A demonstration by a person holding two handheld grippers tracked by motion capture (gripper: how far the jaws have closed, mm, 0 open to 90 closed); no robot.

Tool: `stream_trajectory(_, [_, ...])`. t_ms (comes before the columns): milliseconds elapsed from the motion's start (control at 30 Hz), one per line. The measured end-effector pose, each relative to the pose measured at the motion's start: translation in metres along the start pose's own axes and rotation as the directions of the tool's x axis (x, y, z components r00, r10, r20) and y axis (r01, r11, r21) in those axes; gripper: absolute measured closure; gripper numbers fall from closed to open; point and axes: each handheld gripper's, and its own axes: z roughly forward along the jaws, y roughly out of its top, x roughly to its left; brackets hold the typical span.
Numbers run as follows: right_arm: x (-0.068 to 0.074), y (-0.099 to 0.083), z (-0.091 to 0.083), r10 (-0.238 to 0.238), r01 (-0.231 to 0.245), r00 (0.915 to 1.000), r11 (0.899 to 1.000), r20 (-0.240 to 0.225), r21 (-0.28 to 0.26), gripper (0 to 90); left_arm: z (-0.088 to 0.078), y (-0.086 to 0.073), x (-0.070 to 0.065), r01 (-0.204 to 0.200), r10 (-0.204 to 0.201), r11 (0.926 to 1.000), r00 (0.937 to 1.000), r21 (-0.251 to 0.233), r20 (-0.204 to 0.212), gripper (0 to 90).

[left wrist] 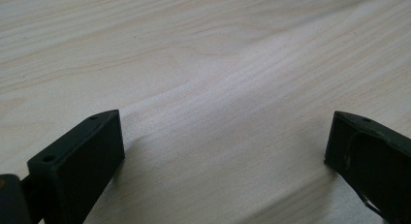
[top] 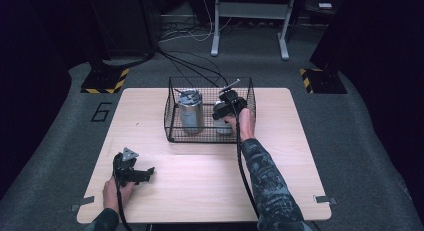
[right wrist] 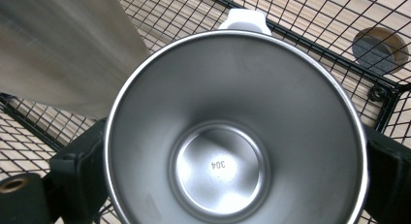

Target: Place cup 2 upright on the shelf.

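Gripping round polished steel cup (right wrist: 232,132), right tool (right wrist: 232,166), inside wire basket (top: 172,116).

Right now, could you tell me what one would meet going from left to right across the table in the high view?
left gripper on the bare wooden table → tall steel tumbler in the wire basket → right gripper, jaws either side of a steel cup in that basket.
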Motion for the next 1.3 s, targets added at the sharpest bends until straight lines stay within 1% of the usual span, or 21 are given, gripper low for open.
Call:
stream_trajectory(33, [0.000,0.000,-0.001,0.010,-0.010,0.9999,1.000,-0.007,0.004,4.5,0.000,0.000,0.000,0.000,0.000,1.0000,1.0000,-0.001,0.000,0.1])
stream_trajectory(133, [-0.001,-0.001,-0.003,0.017,-0.017,0.9997,1.000,-0.018,-0.002,1.6,0.000,0.000,0.000,0.001,-0.001,1.0000,1.0000,-0.001,0.001,0.1])
stream_trajectory(167, [-0.001,-0.001,-0.005,0.013,-0.013,0.9999,1.000,-0.010,-0.006,0.7,0.000,0.000,0.000,0.001,-0.001,1.0000,1.0000,-0.001,0.001,0.1])
stream_trajectory(233, [0.000,0.000,-0.009,0.014,-0.014,0.9998,1.000,-0.014,-0.009,0.0,0.000,0.000,0.000,0.000,0.000,1.0000,1.0000,-0.001,0.000,0.1])
stream_trajectory(400, [0.002,0.000,-0.019,-0.010,0.009,0.9998,1.000,-0.015,-0.027,0.0,0.000,0.000,0.000,0.000,0.000,1.0000,1.0000,-0.001,0.001,0.1])
stream_trajectory(467, [0.003,0.000,-0.025,-0.015,0.014,0.9997,0.999,-0.018,-0.038,0.0,0.000,0.000,0.000,-0.007,0.007,1.0000,1.0000,0.000,-0.001,0.1])
stream_trajectory(600, [0.002,-0.001,-0.039,-0.032,0.031,0.9994,0.998,-0.010,-0.060,0.0,0.000,0.000,0.000,-0.006,0.006,1.0000,1.0000,0.000,-0.001,0.1])
stream_trajectory(767, [0.002,-0.005,-0.058,-0.038,0.035,0.9989,0.995,-0.027,-0.097,0.0,0.000,0.000,0.000,-0.007,0.007,1.0000,1.0000,0.000,-0.001,0.1])
stream_trajectory(800, [0.001,-0.006,-0.062,-0.045,0.042,0.9987,0.994,-0.026,-0.104,0.0,0.000,0.000,0.000,-0.007,0.007,1.0000,1.0000,0.001,-0.002,0.1])
stream_trajectory(833, [0.001,-0.007,-0.066,-0.052,0.048,0.9982,0.993,-0.031,-0.112,0.0,0.000,0.000,0.000,-0.007,0.007,1.0000,1.0000,0.001,-0.001,0.1])
stream_trajectory(867, [0.001,-0.009,-0.071,-0.048,0.043,0.9981,0.992,-0.039,-0.119,0.0,0.000,0.000,0.000,-0.007,0.007,1.0000,1.0000,0.001,-0.001,0.1])
stream_trajectory(900, [-0.001,-0.010,-0.075,-0.060,0.054,0.9973,0.990,-0.044,-0.132,0.0,0.000,0.000,0.000,-0.007,0.007,1.0000,1.0000,0.000,-0.001,0.1])
stream_trajectory(1000, [-0.002,-0.016,-0.088,-0.069,0.058,0.9955,0.985,-0.065,-0.159,0.0,0.000,0.000,0.000,-0.006,0.006,1.0000,1.0000,-0.003,0.000,0.1])
stream_trajectory(1133, [0.001,-0.027,-0.106,-0.092,0.078,0.9936,0.980,-0.067,-0.184,0.6,0.000,0.000,0.000,-0.007,0.007,1.0000,1.0000,-0.001,0.000,0.1])
stream_trajectory(1300, [0.007,-0.045,-0.124,-0.127,0.110,0.9893,0.972,-0.072,-0.207,0.5,0.000,0.000,0.000,-0.006,0.006,1.0000,1.0000,-0.002,0.000,0.1])
